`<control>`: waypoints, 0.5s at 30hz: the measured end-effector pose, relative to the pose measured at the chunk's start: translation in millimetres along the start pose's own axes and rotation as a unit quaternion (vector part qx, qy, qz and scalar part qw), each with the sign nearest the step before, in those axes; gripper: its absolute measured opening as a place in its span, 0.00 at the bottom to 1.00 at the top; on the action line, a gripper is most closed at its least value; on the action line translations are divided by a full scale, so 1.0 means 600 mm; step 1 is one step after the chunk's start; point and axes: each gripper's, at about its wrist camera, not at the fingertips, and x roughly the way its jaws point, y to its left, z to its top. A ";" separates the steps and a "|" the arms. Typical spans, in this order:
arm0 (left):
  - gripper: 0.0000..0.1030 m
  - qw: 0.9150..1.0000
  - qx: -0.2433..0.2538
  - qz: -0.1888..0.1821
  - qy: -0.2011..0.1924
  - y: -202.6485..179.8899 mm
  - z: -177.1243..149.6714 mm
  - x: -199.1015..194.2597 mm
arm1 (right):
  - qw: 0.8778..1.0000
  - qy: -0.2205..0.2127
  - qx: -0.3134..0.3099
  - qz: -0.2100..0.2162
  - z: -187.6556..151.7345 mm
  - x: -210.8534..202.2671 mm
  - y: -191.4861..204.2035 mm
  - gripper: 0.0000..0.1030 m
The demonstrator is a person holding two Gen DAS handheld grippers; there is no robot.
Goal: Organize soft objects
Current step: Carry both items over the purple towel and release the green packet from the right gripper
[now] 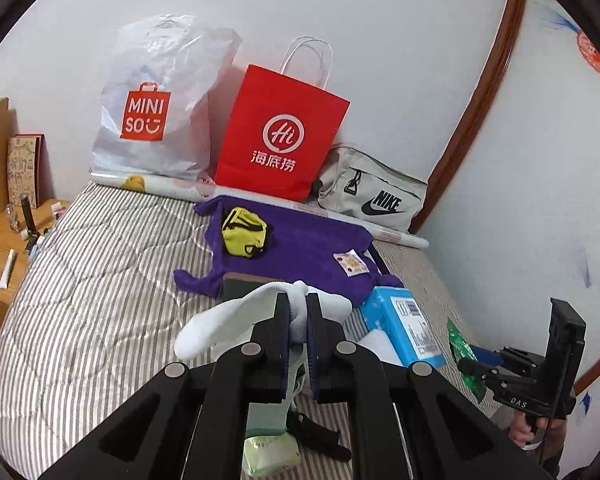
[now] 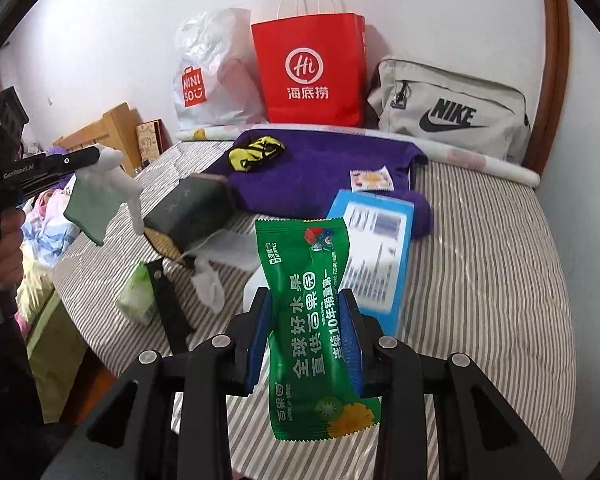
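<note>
In the left wrist view my left gripper [image 1: 297, 304] is shut on a white sock [image 1: 204, 328] with a pale green cuff, held above the striped bed [image 1: 92, 264]. The right wrist view shows that sock [image 2: 100, 196] hanging from the left gripper [image 2: 94, 155] at the left. My right gripper [image 2: 304, 300] is shut on a green wet-wipes packet [image 2: 311, 320], lifted over the bed [image 2: 479, 280]. That packet [image 1: 461, 348] and the right gripper [image 1: 469, 366] also show at the right of the left wrist view.
On the bed lie a purple cloth [image 2: 319, 172] with a yellow pouch [image 2: 256, 152], a blue pack [image 2: 375, 248], a dark box [image 2: 192, 208], another white sock [image 2: 210, 280] and a small green tissue pack [image 2: 138, 294]. A red paper bag [image 2: 311, 72], a white plastic bag [image 2: 212, 72] and a grey bag [image 2: 451, 112] stand along the wall.
</note>
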 end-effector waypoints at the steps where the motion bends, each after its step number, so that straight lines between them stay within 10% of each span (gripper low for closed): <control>1: 0.07 1.000 0.001 0.002 -0.001 -0.001 0.006 0.002 | 1.000 -0.002 -0.001 0.000 0.008 0.003 -0.003 0.33; 15: 0.07 1.000 0.023 0.018 0.003 -0.020 0.091 0.069 | 1.000 -0.001 0.005 -0.004 0.135 0.078 -0.050 0.33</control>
